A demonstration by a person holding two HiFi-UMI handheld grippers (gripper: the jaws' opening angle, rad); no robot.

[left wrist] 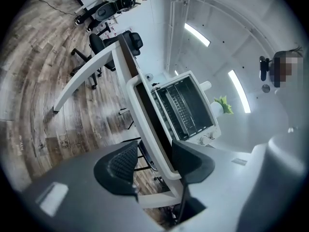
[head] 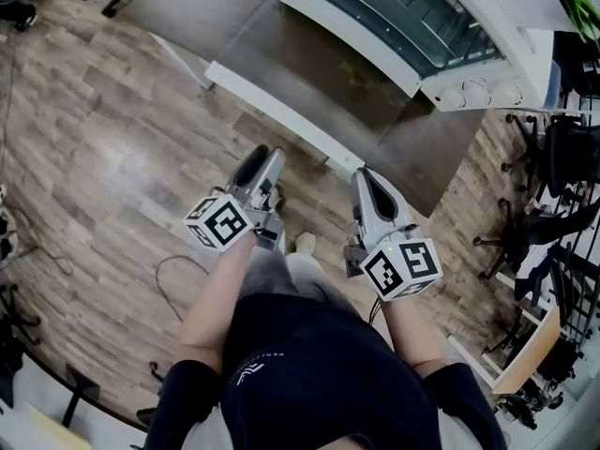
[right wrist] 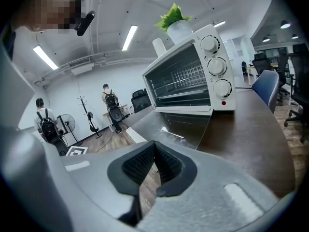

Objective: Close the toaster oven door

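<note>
Head view: dark tabletop carrying white toaster oven, door dropped open and flat. Left gripper jaws apart, near door's front edge. Right gripper jaws together, empty.

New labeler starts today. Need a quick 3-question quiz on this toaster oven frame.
1. True or false: the door of the toaster oven is shut.
2. Which one has its jaws apart? A) left gripper B) right gripper C) both
3. Fill in: the oven's front panel carries ___ knobs.

Key:
1. False. The door lies folded down flat.
2. A. The right gripper's jaws are together, with nothing between them.
3. Three.
</note>
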